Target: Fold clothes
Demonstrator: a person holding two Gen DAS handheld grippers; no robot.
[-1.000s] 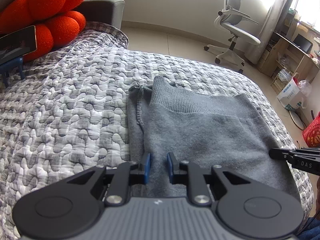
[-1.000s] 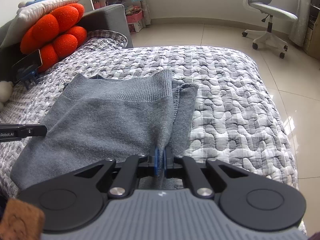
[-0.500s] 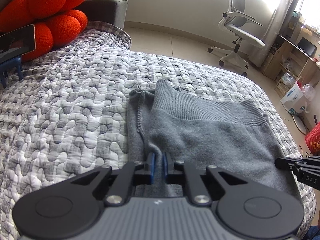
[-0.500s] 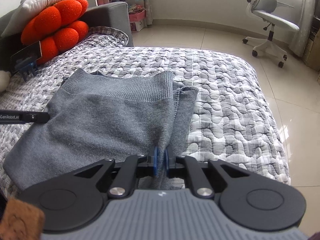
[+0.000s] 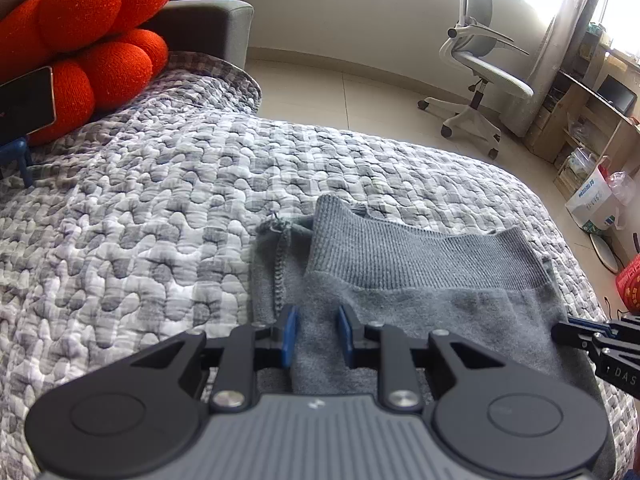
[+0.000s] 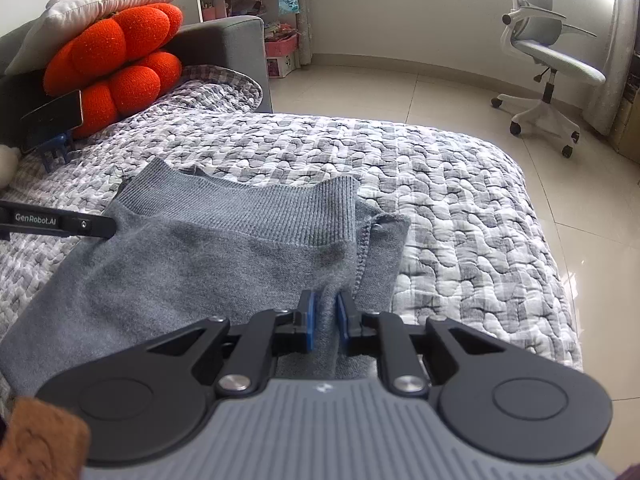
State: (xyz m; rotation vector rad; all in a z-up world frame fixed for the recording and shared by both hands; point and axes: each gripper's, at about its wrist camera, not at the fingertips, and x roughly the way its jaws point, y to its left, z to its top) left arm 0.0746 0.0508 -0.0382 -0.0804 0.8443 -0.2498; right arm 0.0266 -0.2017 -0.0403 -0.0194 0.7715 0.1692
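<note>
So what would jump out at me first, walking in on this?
Probably the bright orange cushion at the head of the bed, against the grey sofa arm. Then the grey knit garment spread on the quilted bedspread, with the right gripper and left gripper at its near edge.

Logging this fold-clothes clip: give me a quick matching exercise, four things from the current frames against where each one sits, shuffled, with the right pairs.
Things:
1. grey sweater
2. orange cushion
3. office chair
4. phone

Places:
A. on the tiled floor beyond the bed
B. propped on a blue stand against the cushion
C. spread on the quilt, between the two grippers
D. at the head of the bed, under a white pillow

Pairs: 1-C, 2-D, 3-A, 4-B
</note>
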